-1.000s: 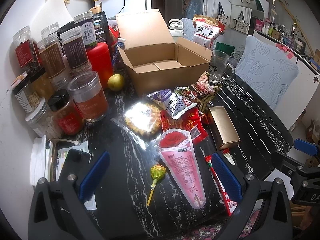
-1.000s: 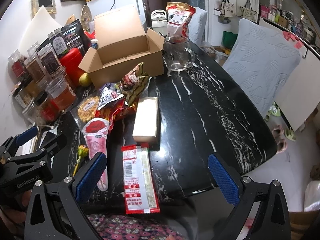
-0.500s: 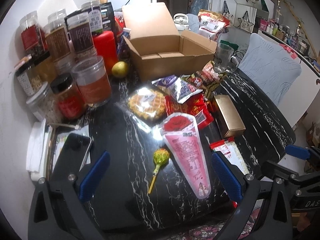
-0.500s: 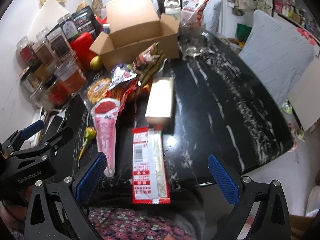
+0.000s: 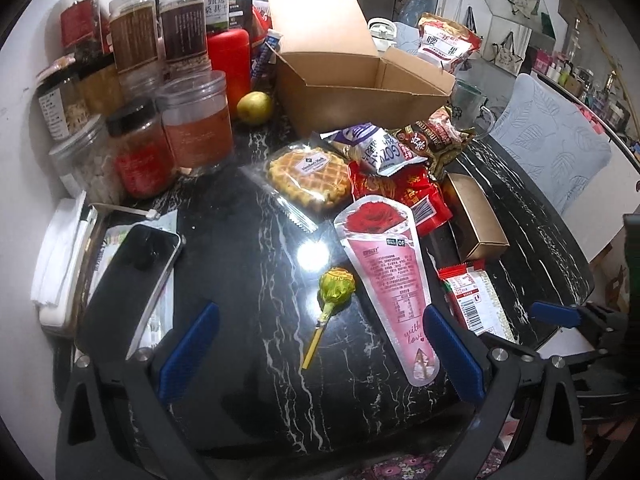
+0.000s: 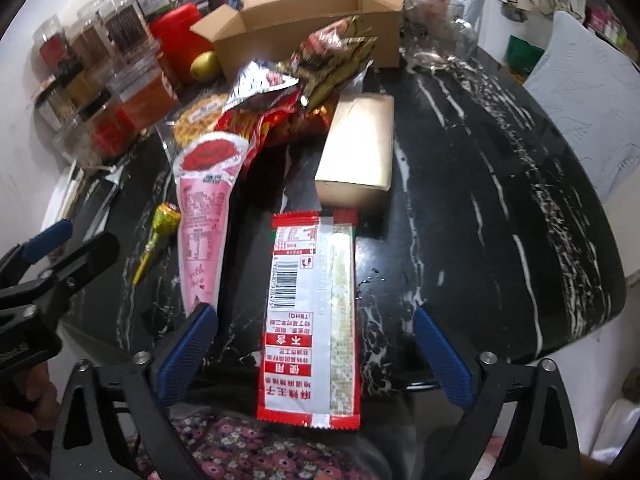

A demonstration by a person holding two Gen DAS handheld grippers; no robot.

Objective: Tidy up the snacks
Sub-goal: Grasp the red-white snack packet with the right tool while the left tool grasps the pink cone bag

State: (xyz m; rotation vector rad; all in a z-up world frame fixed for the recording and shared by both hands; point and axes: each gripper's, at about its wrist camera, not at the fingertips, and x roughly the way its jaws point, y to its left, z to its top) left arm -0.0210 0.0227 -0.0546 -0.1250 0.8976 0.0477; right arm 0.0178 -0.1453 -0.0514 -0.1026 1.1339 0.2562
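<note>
Snacks lie on a black marble table [image 6: 500, 184]. My right gripper [image 6: 312, 354] hangs over the near end of a long red-and-white packet [image 6: 310, 320]; its jaws are closing, the packet lies between them and the pads stand apart from it. My left gripper [image 5: 320, 354] is open above a green lollipop [image 5: 334, 294] and the tip of a pink cone-shaped pouch [image 5: 390, 280], gripping nothing. Behind them lie a waffle pack [image 5: 308, 178], red and brown bags [image 5: 400, 184] and a gold box [image 6: 360, 152]. An open cardboard box [image 5: 352, 80] stands at the back.
Several jars [image 5: 160, 92] and a red canister [image 5: 228, 64] crowd the left wall. A phone [image 5: 136, 280] lies near the left gripper. A glass mug [image 6: 460, 44] stands beside the box. A padded chair [image 6: 592, 80] is at the right. The table edge runs under both grippers.
Both grippers have sunk toward the table and the snacks look larger. The right gripper now straddles the red-and-white packet, and its blue pads stand a little closer together.
</note>
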